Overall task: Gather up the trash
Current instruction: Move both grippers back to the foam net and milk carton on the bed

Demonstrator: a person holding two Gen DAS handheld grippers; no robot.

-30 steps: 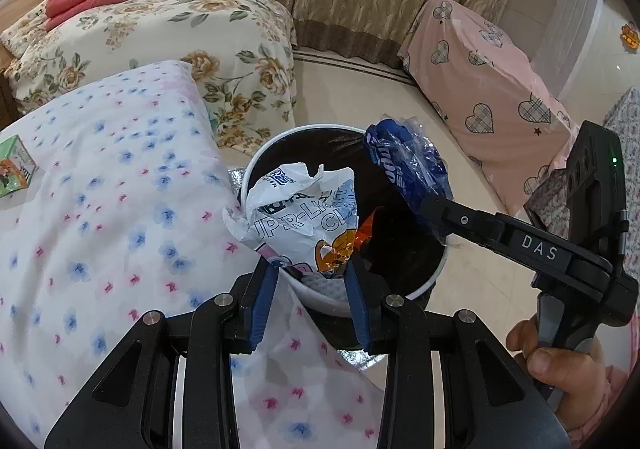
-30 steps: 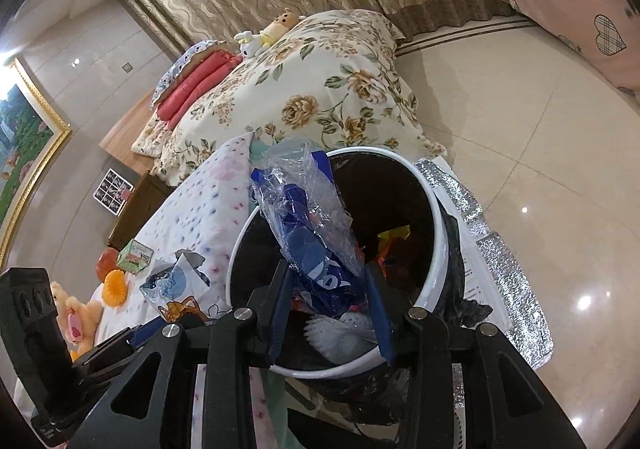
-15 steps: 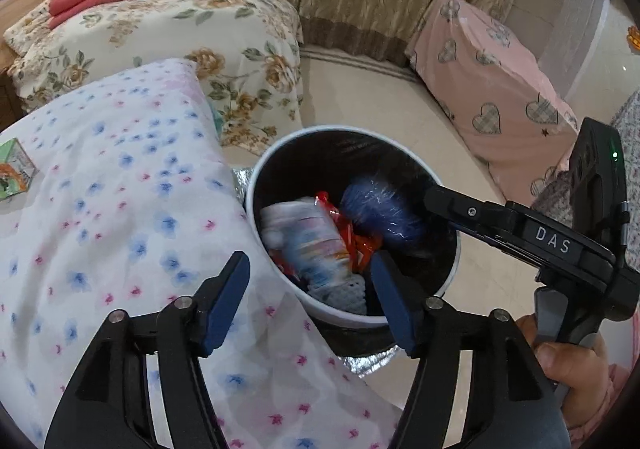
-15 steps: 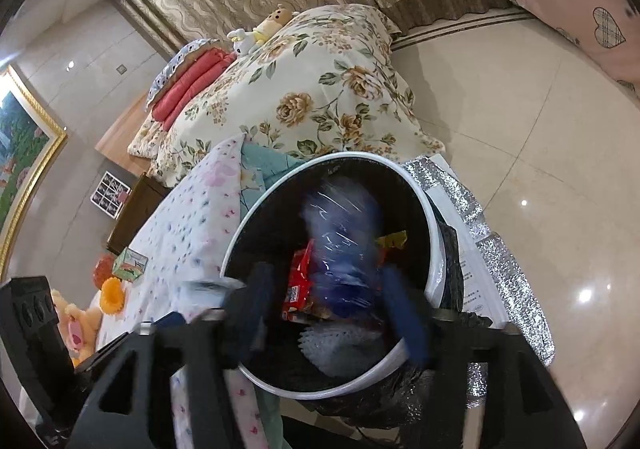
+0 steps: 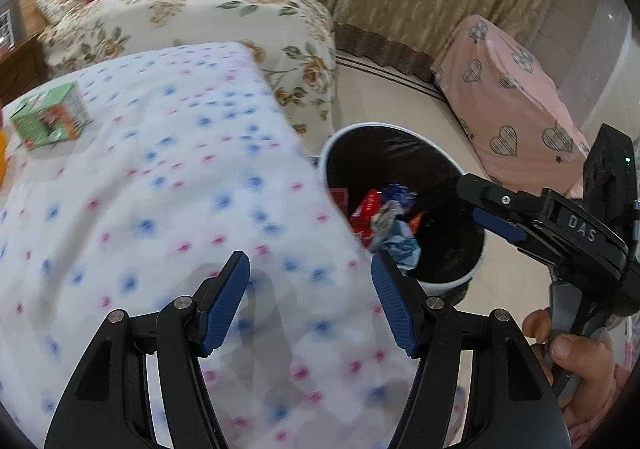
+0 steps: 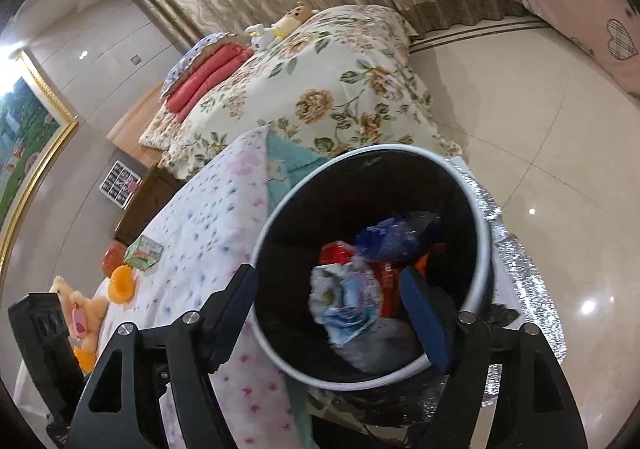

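A white-rimmed bin (image 5: 380,127) (image 6: 400,148) with a black liner stands beside the flowered bedspread (image 5: 160,189). Inside it lie a crumpled white cartoon wrapper (image 6: 344,301) (image 5: 394,237), a blue plastic bag (image 6: 396,237) and a red wrapper (image 6: 336,251). My right gripper (image 6: 328,277) (image 5: 466,197) hangs over the bin's mouth. Its jaws are opening and nothing is between them. Left of the bin, my left gripper (image 5: 310,269) stands open and empty above the bedspread. A green carton (image 5: 48,117) (image 6: 144,251) lies further up the bed.
A bed with a rose-patterned cover (image 5: 200,17) stands behind. At the right is furniture under a pink heart-print cloth (image 5: 508,97). Silver foil (image 6: 532,289) lies on the tiled floor (image 6: 520,109) under the bin. A plush toy (image 6: 80,313) and orange items (image 6: 122,283) lie by the carton.
Both grippers opened; the white wrapper and the blue bag dropped from them into the bin. My left gripper then moved left, off the bin and over the bedspread.
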